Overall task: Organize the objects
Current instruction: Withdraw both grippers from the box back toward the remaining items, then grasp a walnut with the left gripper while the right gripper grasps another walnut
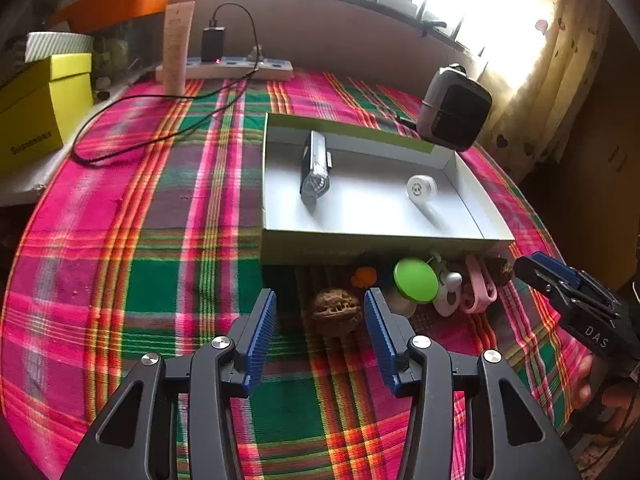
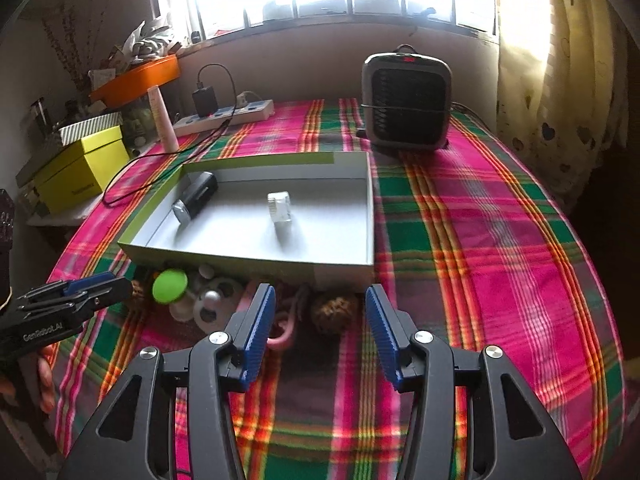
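A shallow open box (image 1: 376, 236) (image 2: 344, 268) lies on the plaid cloth and holds a black-silver device (image 1: 315, 172) (image 2: 196, 198) and a small white object (image 1: 421, 187) (image 2: 279, 208). Along its near side lie a walnut (image 1: 336, 312), a second walnut (image 2: 334, 307), a green disc (image 1: 416, 280) (image 2: 169, 286), a white gadget (image 1: 448, 294) (image 2: 214, 304), a pink clip (image 1: 480, 292) (image 2: 284, 328) and a small orange piece (image 1: 364, 277). My left gripper (image 1: 320, 316) is open just before the first walnut. My right gripper (image 2: 320, 316) is open just before the second walnut and the pink clip.
A grey heater (image 2: 406, 98) (image 1: 454, 108) stands behind the box. A power strip with charger and cable (image 1: 228, 66) (image 2: 224, 114) and a pale tube (image 1: 176, 46) stand at the back. A yellow box (image 1: 38, 108) (image 2: 80, 168) sits off the left edge.
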`<action>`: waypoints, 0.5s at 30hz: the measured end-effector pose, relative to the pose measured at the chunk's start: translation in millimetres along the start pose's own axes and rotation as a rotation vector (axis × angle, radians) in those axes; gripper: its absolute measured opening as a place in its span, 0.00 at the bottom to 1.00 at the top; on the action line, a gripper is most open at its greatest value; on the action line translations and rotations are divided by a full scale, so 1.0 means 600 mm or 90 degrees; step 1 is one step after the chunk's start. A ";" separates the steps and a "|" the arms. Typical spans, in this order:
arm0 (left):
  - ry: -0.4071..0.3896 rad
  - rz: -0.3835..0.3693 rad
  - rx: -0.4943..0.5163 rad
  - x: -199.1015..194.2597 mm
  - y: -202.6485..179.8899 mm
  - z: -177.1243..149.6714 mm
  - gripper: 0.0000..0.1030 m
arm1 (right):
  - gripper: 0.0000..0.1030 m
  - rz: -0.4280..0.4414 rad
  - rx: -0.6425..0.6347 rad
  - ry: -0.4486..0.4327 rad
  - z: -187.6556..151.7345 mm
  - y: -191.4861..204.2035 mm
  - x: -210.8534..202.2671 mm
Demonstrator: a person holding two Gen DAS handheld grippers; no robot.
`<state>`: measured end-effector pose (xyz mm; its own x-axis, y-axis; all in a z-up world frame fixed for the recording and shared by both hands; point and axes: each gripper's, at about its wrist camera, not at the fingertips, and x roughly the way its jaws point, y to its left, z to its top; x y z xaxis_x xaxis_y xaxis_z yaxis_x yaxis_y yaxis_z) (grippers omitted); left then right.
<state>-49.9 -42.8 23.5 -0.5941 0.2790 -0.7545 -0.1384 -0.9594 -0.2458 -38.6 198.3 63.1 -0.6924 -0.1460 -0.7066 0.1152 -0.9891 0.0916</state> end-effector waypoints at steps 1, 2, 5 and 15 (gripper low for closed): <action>0.003 -0.001 0.000 0.003 -0.001 -0.001 0.43 | 0.47 -0.001 0.003 0.001 -0.001 -0.003 0.000; 0.005 -0.002 0.001 0.005 -0.003 -0.001 0.43 | 0.47 -0.002 0.006 0.002 -0.003 -0.005 -0.001; 0.010 0.000 0.001 0.010 -0.005 -0.002 0.43 | 0.47 -0.004 0.010 0.004 -0.007 -0.010 -0.002; 0.017 0.010 0.000 0.022 -0.006 -0.004 0.43 | 0.47 -0.007 0.025 0.016 -0.016 -0.024 0.005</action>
<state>-55.6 -35.8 13.0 -0.5751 0.2654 -0.7738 -0.1292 -0.9635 -0.2345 -35.5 212.6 53.2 -0.6748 -0.1347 -0.7256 0.0791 -0.9907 0.1103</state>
